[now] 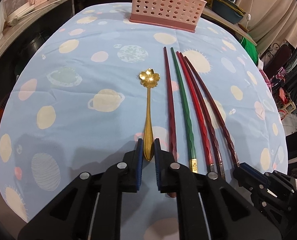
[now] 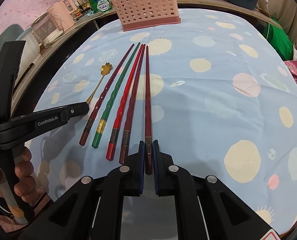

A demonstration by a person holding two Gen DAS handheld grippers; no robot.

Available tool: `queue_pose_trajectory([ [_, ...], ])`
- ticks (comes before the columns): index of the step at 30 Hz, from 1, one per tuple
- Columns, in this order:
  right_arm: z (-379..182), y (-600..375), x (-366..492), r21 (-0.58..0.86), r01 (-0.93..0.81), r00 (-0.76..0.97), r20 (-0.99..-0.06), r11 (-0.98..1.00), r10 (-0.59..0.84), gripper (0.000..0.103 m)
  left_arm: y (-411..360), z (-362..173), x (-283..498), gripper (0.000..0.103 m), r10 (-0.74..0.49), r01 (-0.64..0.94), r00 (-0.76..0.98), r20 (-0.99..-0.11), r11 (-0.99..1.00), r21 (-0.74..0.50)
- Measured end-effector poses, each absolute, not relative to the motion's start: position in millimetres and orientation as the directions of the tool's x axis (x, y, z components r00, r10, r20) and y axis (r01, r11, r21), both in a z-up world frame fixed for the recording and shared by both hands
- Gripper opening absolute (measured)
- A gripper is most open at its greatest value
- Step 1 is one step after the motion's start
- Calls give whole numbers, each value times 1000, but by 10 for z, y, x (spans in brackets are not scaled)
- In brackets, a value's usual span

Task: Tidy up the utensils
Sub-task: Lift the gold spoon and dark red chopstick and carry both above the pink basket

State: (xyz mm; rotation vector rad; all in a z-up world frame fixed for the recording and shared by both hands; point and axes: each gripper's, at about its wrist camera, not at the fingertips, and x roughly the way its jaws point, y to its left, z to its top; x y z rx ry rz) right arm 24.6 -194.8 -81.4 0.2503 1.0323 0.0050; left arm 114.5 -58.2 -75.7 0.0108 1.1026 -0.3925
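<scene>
I have both claws down at the near ends of the utensils on the worktop (image 1: 88, 64), which is covered by a blue planet-print cloth. My left claw (image 1: 148, 146) is narrow, its blue pads straddling the handle end of the gold flower spoon (image 1: 149, 92); I cannot tell from here whether the pads are already pressing it. My right claw (image 2: 148, 148) is just as narrow, framing the butt of the rightmost dark red chopstick (image 2: 147, 100), which lies between the pads.

5 chopsticks lie fanned side by side to the right of the spoon: a maroon one (image 1: 169, 100), a green one (image 1: 182, 100), a bright red one (image 2: 126, 96), another dark one (image 2: 135, 92), and mine on the right. The pink perforated utensil holder (image 1: 166, 4) stands at the far end of the worktop, well apart from everything.

As I judge it, the step in hand is closing and lifting. To do it well I should:
- centre each handle on the pads before squeezing
- lift straight up, so the chopstick does not drag its neighbour lying just beside it
- tip the far ends down only once above the holder

The thin spoon handle could twist in the pads, so I would grip firmly.
</scene>
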Motion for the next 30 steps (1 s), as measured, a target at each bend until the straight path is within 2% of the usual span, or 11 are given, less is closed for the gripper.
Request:
queue_pose_trajectory([
  [9,-441,-2030,170,226,116,593,-797,967,116,7,-463,-269,1062,9,-319,318,481,-817,931,-177],
  [12,-199,-2098,170,234,121,641,-761,965,104,7,-429,-63,1093,1,-328,316,511,-794,931,-182],
  [20,397,-2336,345,248,132,742,-667,960,70,7,-447,393,1268,1,-332,326,576,-747,931,-162],
  [30,1094,-2621,762,272,120,832,-553,955,53,7,-484,1176,1708,1,-397,347,637,-661,913,-214],
])
